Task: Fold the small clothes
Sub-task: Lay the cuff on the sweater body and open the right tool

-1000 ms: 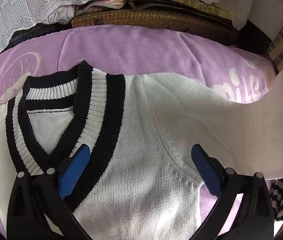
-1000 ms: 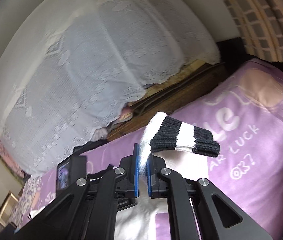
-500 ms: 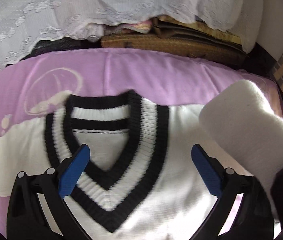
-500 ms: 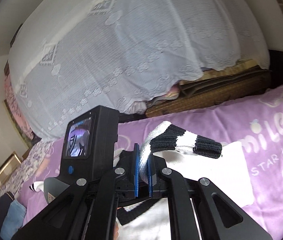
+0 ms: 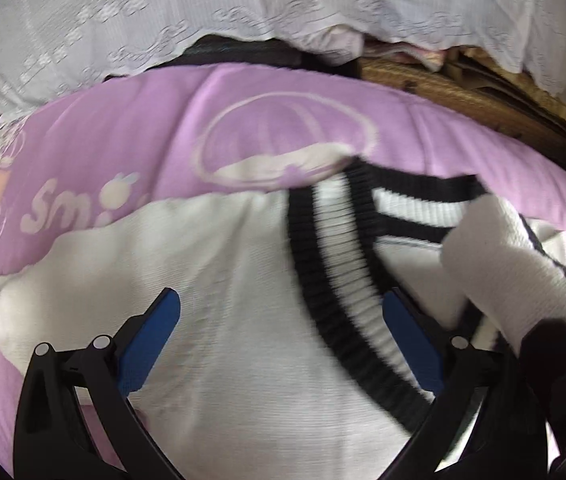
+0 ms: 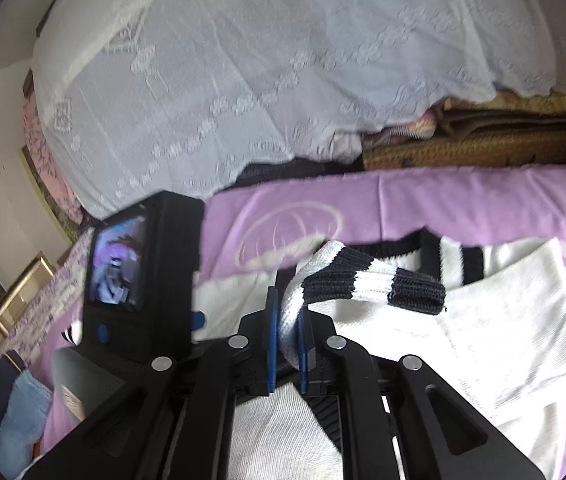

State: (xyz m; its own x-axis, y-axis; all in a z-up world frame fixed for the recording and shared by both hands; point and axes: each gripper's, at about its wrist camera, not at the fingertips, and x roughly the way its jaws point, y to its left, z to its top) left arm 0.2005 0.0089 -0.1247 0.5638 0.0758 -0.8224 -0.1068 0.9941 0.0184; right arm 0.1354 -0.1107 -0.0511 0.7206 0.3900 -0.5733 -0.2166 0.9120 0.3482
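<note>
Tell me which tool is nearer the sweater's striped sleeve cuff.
Right. The right tool is clamped on the sleeve just behind the striped cuff; the left tool hovers open over the sweater's body, beside it.

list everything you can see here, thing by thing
sweater: one, white with black-and-white striped V-neck, spread flat on the blanket
sleeve: one, white with black-and-white striped cuff, lifted over the sweater in the right gripper
blanket: one, purple with white print, under the sweater
lace cloth: one, white, draped over the pile behind
woven mat: one, brown, behind the blanket under the lace
blue cloth: one, light blue, far left edge
left gripper: black with blue pads, open above the sweater
right gripper: black with blue pads, shut on the sleeve
</note>
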